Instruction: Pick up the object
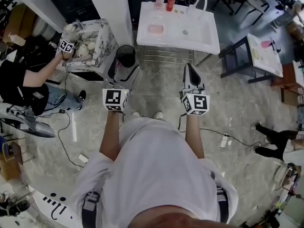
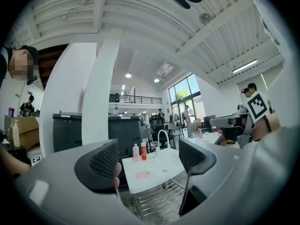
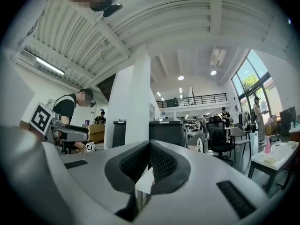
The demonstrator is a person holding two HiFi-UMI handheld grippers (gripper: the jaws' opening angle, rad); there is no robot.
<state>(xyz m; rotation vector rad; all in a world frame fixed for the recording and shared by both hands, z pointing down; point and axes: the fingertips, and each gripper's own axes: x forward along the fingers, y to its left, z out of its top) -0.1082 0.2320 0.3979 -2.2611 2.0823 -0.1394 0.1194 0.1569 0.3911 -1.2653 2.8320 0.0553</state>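
Pink bar (probably soap, and the likeliest reading of "the object") lies flat on the white sink stand, well ahead of both grippers and nearer the left one's side. In the left gripper view it shows through the gap between the jaws, low on the stand's top, so this tool seems to be lined up on it.

The left gripper is held level with its jaws spread wide and nothing between the pads; that stance suits an approach, since the bar is broad and flat and needs an open mouth. The right gripper also points level towards the stand, but its jaws are pressed together on nothing, which suggests that it is idle while the left does the picking. A black bin stands just beyond the left gripper's tips, between it and the stand's near corner, so the reach likely has to pass over it.

Counted: two grippers, one pink bar, one sink stand, one curved faucet at its far edge, and two bottles beyond the bar, a clear pinkish bottle and a red bottle just beside each other. One small grey spot marks the top to the bar's right; whether drain or item cannot be told.
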